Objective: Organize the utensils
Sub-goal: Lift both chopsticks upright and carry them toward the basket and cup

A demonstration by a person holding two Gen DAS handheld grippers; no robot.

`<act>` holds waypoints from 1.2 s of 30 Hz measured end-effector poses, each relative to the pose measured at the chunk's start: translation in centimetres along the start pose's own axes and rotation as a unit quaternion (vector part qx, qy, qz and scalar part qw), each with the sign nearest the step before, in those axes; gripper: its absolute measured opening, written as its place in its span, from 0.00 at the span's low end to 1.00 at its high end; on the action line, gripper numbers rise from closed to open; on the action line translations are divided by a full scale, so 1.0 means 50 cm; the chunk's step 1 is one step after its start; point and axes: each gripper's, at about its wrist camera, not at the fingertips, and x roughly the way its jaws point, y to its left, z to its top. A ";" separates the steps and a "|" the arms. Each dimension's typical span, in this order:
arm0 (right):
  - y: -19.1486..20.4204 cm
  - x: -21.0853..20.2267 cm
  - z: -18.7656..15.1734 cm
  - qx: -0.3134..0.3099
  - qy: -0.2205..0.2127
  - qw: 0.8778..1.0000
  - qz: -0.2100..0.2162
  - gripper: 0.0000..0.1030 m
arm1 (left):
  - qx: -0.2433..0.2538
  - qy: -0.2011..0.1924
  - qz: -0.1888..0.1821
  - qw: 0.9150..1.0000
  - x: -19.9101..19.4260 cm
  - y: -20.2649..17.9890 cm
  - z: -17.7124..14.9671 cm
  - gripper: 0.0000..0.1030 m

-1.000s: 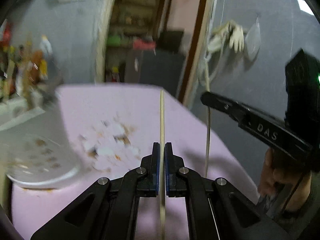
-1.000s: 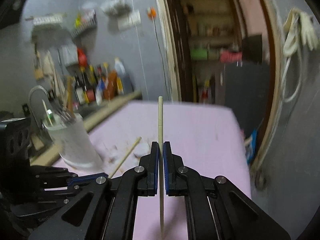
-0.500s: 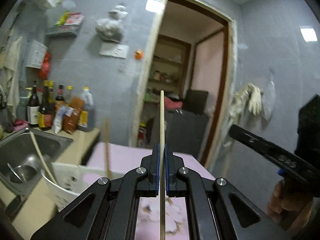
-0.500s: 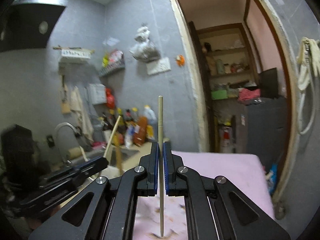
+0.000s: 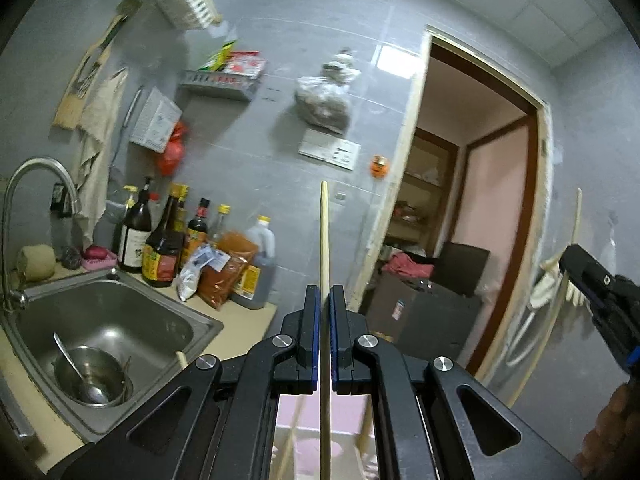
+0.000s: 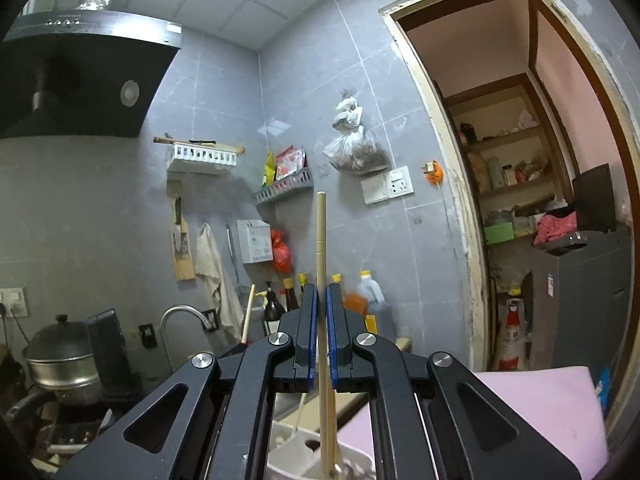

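My left gripper (image 5: 325, 294) is shut on a pale wooden chopstick (image 5: 324, 236) that stands upright between its blue pads. At the right edge of the left wrist view, my right gripper (image 5: 576, 264) is seen from the side with its own chopstick (image 5: 577, 216). In the right wrist view, the right gripper (image 6: 321, 292) is shut on an upright chopstick (image 6: 321, 236). A white utensil holder (image 6: 296, 454) sits just below both grippers, mostly hidden by the fingers. The left chopstick (image 6: 248, 312) also shows at left.
A steel sink (image 5: 120, 320) holds a bowl with a spoon (image 5: 86, 376), under a faucet (image 5: 36, 172). Sauce bottles (image 5: 168, 248) line the counter. A lidded pot (image 6: 60, 356) stands at far left. The pink table (image 6: 540, 408) lies beside an open doorway (image 6: 520, 200).
Both grippers have risen and tipped up from the pink table to level. The views have swung left towards the sink wall. Each chopstick stays clamped.
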 end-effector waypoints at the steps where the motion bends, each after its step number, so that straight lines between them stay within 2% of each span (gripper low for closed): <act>1: 0.000 0.013 -0.007 0.000 -0.003 1.000 -0.003 0.03 | -0.006 -0.001 0.005 1.000 0.007 0.010 -0.001 0.02; 11: -0.019 0.098 -0.090 0.022 0.013 0.999 -0.020 0.03 | -0.005 -0.005 0.029 1.000 0.043 0.030 -0.043 0.02; 19: -0.007 0.124 -0.151 -0.005 0.037 0.999 -0.034 0.03 | -0.008 0.000 0.029 1.000 0.045 0.031 -0.085 0.02; 25: -0.005 0.128 -0.180 -0.017 0.058 0.997 -0.041 0.03 | 0.026 0.000 0.032 0.999 0.039 0.007 -0.106 0.02; 32: -0.014 0.131 -0.203 -0.015 0.077 0.996 -0.049 0.03 | 0.045 0.026 0.028 0.998 0.039 0.002 -0.126 0.03; 36: -0.018 0.130 -0.209 -0.014 0.085 0.995 -0.052 0.03 | 0.029 0.040 0.031 0.998 0.035 0.016 -0.132 0.03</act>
